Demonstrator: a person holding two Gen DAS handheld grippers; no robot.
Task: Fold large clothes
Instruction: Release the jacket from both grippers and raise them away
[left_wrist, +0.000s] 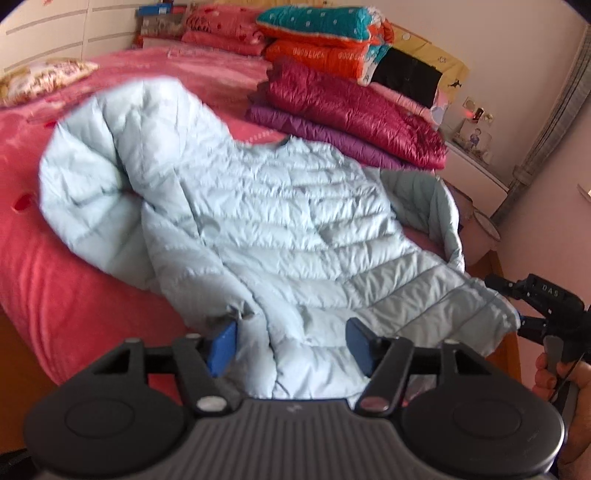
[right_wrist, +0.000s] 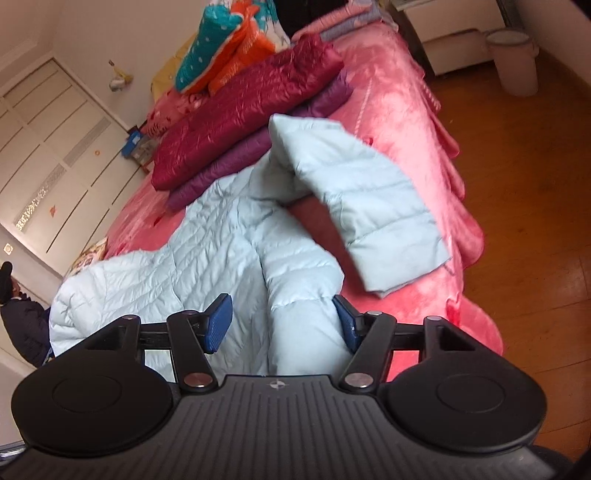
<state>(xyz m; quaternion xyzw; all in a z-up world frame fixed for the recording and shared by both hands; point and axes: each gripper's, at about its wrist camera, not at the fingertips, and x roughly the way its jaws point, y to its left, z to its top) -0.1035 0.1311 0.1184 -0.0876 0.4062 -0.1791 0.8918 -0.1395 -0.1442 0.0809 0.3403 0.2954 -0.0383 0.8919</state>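
A pale blue quilted jacket lies spread on the pink bed, back up. One sleeve curls at the far left. My left gripper is open over the near hem, its blue pads either side of the fabric without pressing it. In the right wrist view the jacket runs away from me, its other sleeve bent across the bed's edge. My right gripper is open with a puffy fold between the pads, untouched. It also shows side-on at the hem's right corner, held by a hand.
Folded maroon and purple down coats are stacked at the back of the bed, with orange and teal quilts above. A pillow lies far left. Wooden floor and a pale bin are right of the bed. A person in dark clothes is at the left.
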